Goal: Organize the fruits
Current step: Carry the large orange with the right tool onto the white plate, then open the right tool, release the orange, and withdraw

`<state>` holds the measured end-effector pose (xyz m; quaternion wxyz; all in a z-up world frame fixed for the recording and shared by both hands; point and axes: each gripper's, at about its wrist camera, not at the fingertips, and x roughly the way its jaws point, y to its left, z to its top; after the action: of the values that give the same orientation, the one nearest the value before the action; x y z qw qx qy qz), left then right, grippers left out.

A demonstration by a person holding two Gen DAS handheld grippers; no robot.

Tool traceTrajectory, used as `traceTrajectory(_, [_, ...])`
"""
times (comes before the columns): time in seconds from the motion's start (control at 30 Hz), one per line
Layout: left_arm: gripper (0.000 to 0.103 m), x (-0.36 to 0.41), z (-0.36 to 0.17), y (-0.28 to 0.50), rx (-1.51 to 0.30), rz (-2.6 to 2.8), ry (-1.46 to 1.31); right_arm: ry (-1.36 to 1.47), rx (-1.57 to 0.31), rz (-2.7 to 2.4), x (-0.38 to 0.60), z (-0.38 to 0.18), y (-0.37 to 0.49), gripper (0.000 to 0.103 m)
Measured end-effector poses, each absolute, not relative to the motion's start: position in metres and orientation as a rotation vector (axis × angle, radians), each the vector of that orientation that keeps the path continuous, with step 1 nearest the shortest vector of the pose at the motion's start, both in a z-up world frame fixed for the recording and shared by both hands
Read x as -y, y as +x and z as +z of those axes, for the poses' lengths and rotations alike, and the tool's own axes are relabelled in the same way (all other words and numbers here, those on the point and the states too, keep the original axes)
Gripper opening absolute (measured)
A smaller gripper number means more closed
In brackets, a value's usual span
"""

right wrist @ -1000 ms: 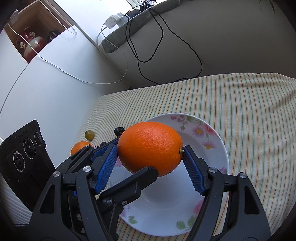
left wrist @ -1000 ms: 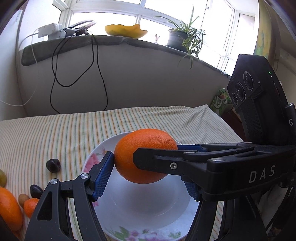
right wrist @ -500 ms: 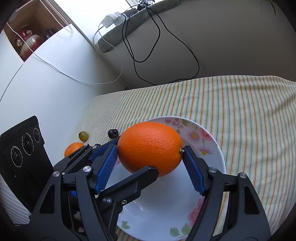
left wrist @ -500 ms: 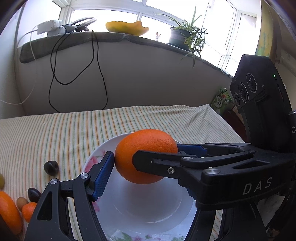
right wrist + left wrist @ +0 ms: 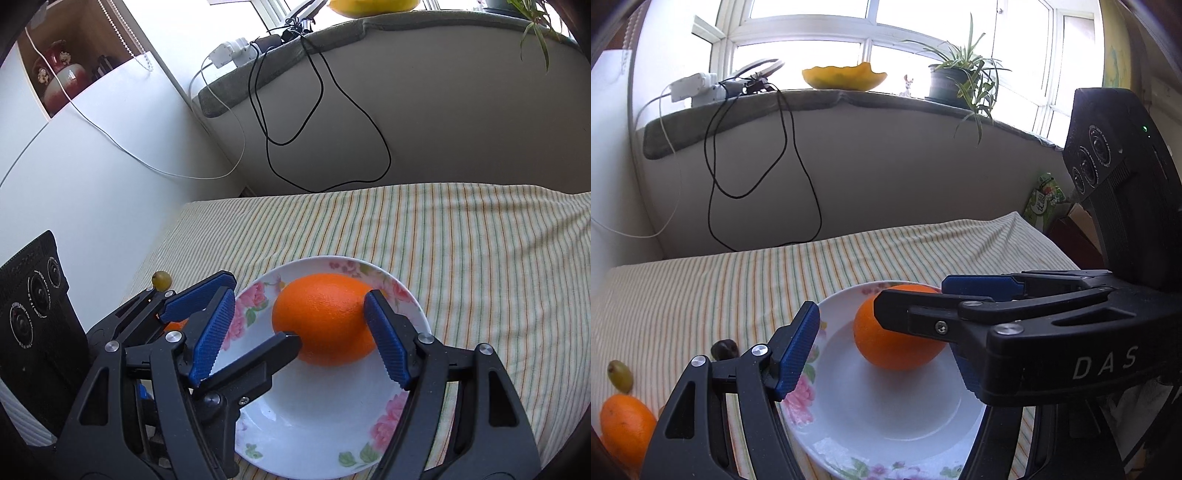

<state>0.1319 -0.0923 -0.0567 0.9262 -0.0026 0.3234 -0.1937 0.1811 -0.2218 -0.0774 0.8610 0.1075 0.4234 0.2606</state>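
Covering the surface is a striped cloth [image 5: 701, 295], butted at the back against a grey wall under a windowsill that carries a potted spider plant [image 5: 955, 85], a yellow bowl [image 5: 844, 77] and a power strip [image 5: 690, 86] with a black cable [image 5: 764, 166] looping down. A flowered white plate [image 5: 842, 295] sits on the cloth, and the big orange [image 5: 894, 332] lies in its well, on the far half. The left gripper [image 5: 882, 332] is spread wide with nothing gripped: its visible blue pad stands clear of the orange's left side, while its other finger is mostly hidden behind the right gripper [image 5: 299, 299], which crosses in from the right. The right gripper's fingers are likewise parted; one pad sits against or just before the orange's right side, the other well off to its left, so the fruit rests on the plate rather than in a grip. Left of the plate lie a dark fruit [image 5: 724, 349], a green grape [image 5: 620, 374] and a smaller orange [image 5: 626, 428]. Bare cloth stretches behind and right of the plate; the cloth drops away at the right edge.
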Motion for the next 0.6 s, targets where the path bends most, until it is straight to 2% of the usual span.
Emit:
traceTrajectory(0.27, [0.068,0.085,-0.052,0.117,-0.648,-0.387,-0.011,0.192,-0.851,0.513,0.225,-0.069,0.165,0.08])
traceTrajectory(0.6, [0.069,0.065,-0.047,0.092,-0.627,-0.389,-0.025,0.154,-0.79,0.48,0.226,-0.055,0.14,0.08])
